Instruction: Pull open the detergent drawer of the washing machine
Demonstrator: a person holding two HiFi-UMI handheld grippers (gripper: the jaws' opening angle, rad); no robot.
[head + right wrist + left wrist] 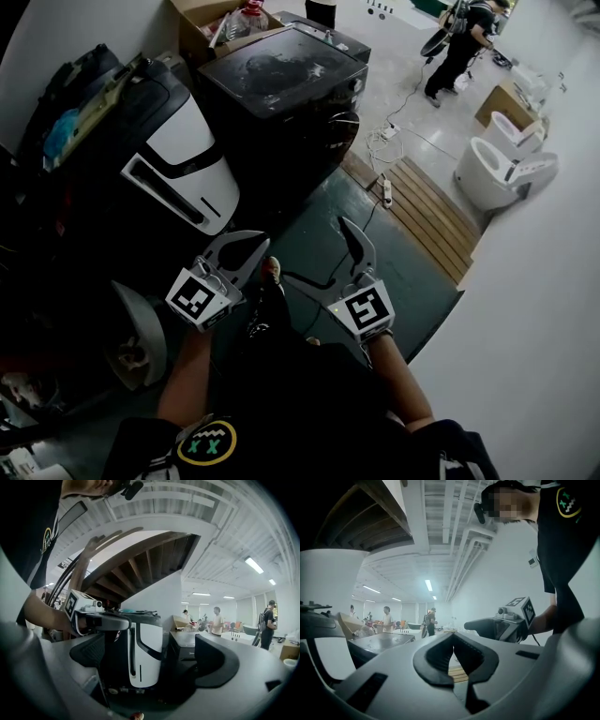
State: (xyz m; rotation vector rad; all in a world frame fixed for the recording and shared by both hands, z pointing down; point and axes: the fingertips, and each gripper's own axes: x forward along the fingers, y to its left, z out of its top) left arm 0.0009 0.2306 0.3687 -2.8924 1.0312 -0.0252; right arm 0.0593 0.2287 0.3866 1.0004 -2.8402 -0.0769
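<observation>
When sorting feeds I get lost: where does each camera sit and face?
Head view: on the person's head, steeply down at the black box-shaped washing machine; both forearms, left gripper, right gripper show.
Left gripper view: on that gripper, across the hall; shut fingers show.
Right gripper view: on that gripper, toward that machine; open fingers show.
Shared: each gripper view shows the other gripper.

Left forearm [183,375] and right forearm [401,375] reaching forward, left gripper [251,251] with jaws pressed together, right gripper [330,267] with jaws spread wide, both empty, side by side.
</observation>
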